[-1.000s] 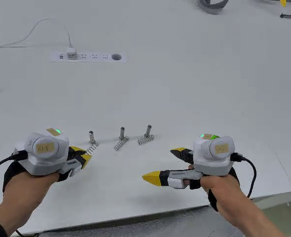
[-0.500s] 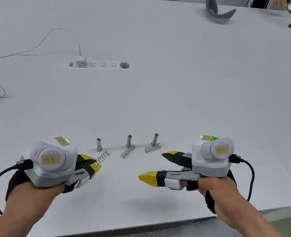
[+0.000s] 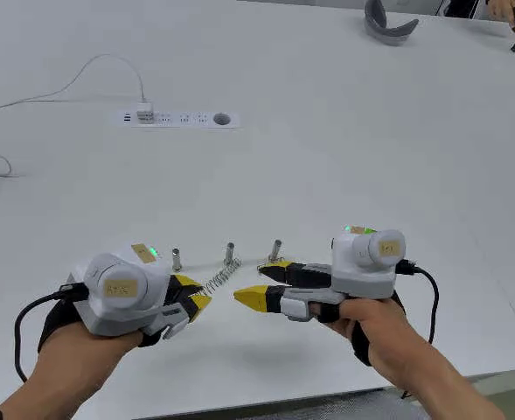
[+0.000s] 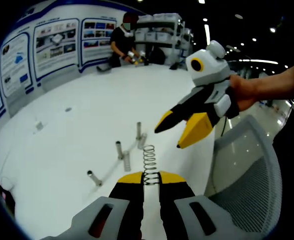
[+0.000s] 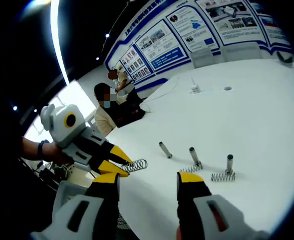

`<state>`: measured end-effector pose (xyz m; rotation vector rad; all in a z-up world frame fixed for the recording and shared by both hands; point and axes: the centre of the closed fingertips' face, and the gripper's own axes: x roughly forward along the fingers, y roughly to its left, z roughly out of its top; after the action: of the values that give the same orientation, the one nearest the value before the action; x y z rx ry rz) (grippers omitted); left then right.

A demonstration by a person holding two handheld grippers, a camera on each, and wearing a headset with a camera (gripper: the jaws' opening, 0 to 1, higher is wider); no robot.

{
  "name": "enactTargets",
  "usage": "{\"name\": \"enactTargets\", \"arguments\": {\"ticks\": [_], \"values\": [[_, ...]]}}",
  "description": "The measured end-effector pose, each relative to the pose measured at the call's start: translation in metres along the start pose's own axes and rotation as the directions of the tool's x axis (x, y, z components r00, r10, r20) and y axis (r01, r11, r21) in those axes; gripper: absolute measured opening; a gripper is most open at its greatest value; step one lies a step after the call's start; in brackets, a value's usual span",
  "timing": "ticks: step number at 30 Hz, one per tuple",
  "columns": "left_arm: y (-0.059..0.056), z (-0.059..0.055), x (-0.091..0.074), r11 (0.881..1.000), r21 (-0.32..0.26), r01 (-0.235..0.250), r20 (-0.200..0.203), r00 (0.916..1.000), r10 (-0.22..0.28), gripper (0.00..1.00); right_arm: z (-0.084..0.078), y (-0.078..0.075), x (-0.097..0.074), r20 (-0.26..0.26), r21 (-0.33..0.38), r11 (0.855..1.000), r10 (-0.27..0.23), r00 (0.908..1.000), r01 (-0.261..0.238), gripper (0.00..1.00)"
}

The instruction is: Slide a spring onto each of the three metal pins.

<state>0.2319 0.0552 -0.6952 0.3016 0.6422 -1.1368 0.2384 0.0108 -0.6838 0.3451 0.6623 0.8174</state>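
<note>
Three short metal pins stand in a row on the white table: left pin (image 3: 177,259), middle pin (image 3: 230,254), right pin (image 3: 275,250). My left gripper (image 3: 196,300) (image 4: 150,176) is shut on one end of a spring (image 3: 220,276) (image 4: 149,161), which sticks out from its yellow tips above the table. My right gripper (image 3: 266,283) (image 5: 149,180) is open, its tips close to the free end of that spring. A second spring (image 5: 189,169) lies by the middle pin (image 5: 194,155). The third spring (image 5: 222,176) lies by the right pin (image 5: 229,162).
A white power strip (image 3: 177,118) with a plug and cable lies at the back left. A grey curved object (image 3: 388,22) sits far back, and a person's hand (image 3: 506,9) works at the back right. The table's front edge runs just below my hands.
My left gripper has moved right and lifted the spring that lay by the left pin. The right gripper has swung left, towards that spring.
</note>
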Motion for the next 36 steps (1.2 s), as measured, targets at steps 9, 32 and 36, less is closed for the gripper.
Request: {"name": "enactTargets", "arguments": {"ticks": [9, 32, 36], "values": [[-0.017, 0.013, 0.004, 0.998, 0.039, 0.039, 0.016, 0.9991, -0.039, 0.1, 0.0, 0.008, 0.003, 0.01, 0.046, 0.998, 0.052, 0.9986, -0.053, 0.36], [-0.032, 0.024, 0.006, 0.992, 0.093, 0.09, 0.023, 0.9954, -0.093, 0.1, 0.001, 0.019, -0.001, 0.038, 0.134, 0.983, 0.123, 0.9917, -0.127, 0.19], [-0.033, 0.025, 0.006, 0.991, 0.098, 0.095, 0.021, 0.995, -0.098, 0.1, 0.001, 0.019, -0.002, 0.039, 0.142, 0.981, 0.13, 0.9907, -0.134, 0.19]]}}
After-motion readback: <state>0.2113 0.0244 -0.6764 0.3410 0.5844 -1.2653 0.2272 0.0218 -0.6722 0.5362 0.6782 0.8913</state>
